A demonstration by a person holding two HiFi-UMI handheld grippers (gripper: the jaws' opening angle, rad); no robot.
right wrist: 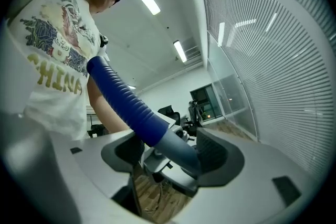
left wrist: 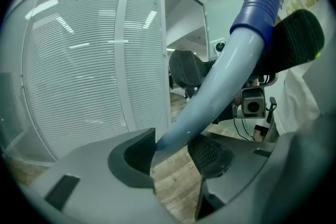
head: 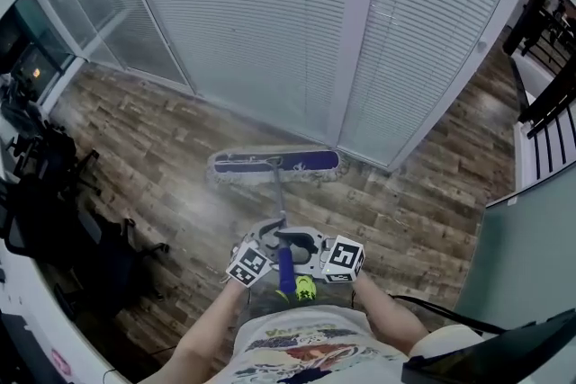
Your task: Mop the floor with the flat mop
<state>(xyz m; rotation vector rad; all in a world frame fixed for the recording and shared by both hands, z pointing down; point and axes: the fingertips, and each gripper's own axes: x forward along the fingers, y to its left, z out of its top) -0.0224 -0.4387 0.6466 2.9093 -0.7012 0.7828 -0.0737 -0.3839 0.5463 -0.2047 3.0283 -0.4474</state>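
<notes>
The flat mop's head (head: 274, 164), purple with a pale fringe, lies flat on the wood floor close to the blinds wall. Its grey handle (head: 279, 216) runs back to a blue ribbed grip (head: 285, 268) with a yellow-green end. My left gripper (head: 262, 240) and right gripper (head: 309, 247) meet on the handle from either side, just above the blue grip. In the left gripper view the pale shaft (left wrist: 210, 97) passes between the jaws of the left gripper (left wrist: 170, 152) and rests against a pad. In the right gripper view the right gripper (right wrist: 170, 157) clasps the shaft (right wrist: 176, 147) below the blue grip (right wrist: 126, 99).
A glass wall with white blinds (head: 297, 22) stands just beyond the mop head. Black office chairs (head: 54, 202) crowd the left side. A pale partition (head: 526, 238) and dark furniture stand at the right, and a black cable (head: 432, 308) trails on the floor near my right arm.
</notes>
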